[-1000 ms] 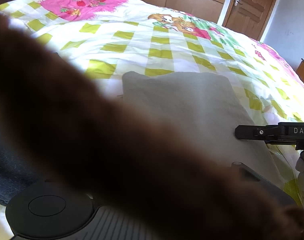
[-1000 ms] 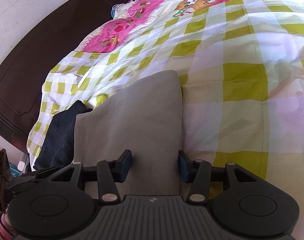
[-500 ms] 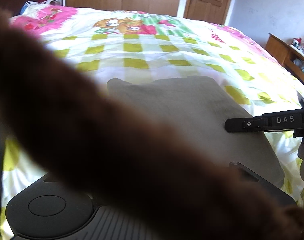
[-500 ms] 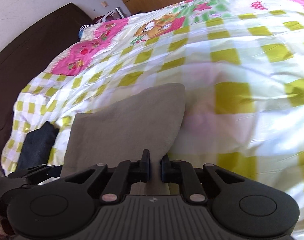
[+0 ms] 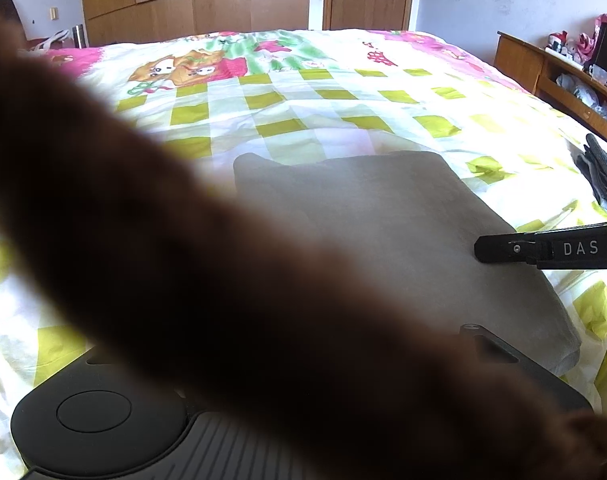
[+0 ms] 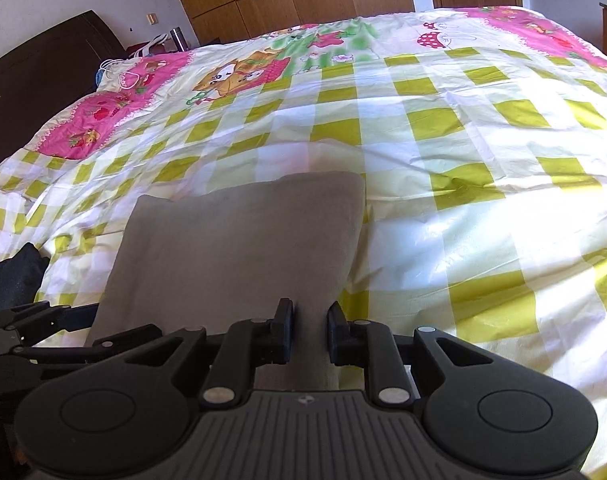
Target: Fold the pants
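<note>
We are looking at the folded pants (image 6: 239, 248), a grey-beige slab of soft, matte, felt-like cloth, lying flat on the quilt (image 6: 443, 152) near the bed's near edge. In the right wrist view their long axis is running away from us, from the camera toward the headboard side, with the far end showing one rounded corner and one squarer one; in the left wrist view (image 5: 383, 216) the same slab is reading as a rounded rectangle with a thick rolled fold along its near right edge. The right gripper (image 6: 310, 330) is sitting at the near end of the pants with its fingers (image 6: 284, 326) set a narrow gap apart, a strip of the cloth lying between the blue-edged pads; we cannot tell whether the pads are touching it. The left wrist view is showing that gripper side-on (image 5: 551, 249) as a black bar lettered DAS reaching over the cloth. The left gripper (image 6: 43, 320) is appearing only as black linkage at the pants' left edge in the right wrist view, and a blurred brown furry band (image 5: 223, 280) is covering its fingers in its own view, so we cannot tell its state. The quilt is glossy, crinkled, checked yellow-green and white with pink cartoon panels. A dark garment (image 6: 15, 276) is lying left of the pants, visible only in the right wrist view.
</note>
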The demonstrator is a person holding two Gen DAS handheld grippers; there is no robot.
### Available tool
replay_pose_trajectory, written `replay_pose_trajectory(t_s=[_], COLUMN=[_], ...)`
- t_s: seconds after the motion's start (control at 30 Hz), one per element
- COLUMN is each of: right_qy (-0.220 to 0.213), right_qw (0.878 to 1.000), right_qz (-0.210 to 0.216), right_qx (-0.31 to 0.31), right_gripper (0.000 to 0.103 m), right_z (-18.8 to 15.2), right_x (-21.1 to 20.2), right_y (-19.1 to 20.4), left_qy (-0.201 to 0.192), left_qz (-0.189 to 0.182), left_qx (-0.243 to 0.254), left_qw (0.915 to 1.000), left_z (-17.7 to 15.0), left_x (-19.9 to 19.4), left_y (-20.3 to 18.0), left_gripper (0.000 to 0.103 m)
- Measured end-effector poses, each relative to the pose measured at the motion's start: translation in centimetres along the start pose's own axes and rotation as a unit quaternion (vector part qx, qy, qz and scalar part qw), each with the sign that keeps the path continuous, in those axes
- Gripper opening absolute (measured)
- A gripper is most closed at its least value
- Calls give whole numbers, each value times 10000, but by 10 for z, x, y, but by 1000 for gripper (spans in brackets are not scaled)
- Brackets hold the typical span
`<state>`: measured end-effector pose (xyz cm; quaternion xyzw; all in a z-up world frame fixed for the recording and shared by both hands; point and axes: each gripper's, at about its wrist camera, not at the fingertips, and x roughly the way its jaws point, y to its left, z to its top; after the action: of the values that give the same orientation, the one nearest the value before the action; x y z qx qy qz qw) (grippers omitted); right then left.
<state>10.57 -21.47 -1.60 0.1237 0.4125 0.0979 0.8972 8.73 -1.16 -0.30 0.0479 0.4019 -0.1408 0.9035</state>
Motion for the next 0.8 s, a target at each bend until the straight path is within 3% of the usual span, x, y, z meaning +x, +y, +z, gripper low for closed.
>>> replay_pose_trajectory(t_s=[0.33,0.53,0.7,0.8], right_qy=[-63,-159,107,-20], right_qw=[9998,9996,9993,9993], right_qz=[-183,-216,-344,-377], right_qx=[98,24,-79,7], right_gripper=[38,38,45,45], right_z=[-16,-30,-52,-59], right_x=[-23,-40,-32,-41], right_y=[0,9,17,17], left_qy=[91,92,113,89], left_qz=[132,119,47,16], left_qx=[160,31,-67,-146], left_qw=[9997,9999,9999,9999], left_z=[-10,-15,-28,-35], left_x=[-7,-11,-16,-20], left_y=[-8,-5,-6,-4], left_gripper=[62,63,64,66])
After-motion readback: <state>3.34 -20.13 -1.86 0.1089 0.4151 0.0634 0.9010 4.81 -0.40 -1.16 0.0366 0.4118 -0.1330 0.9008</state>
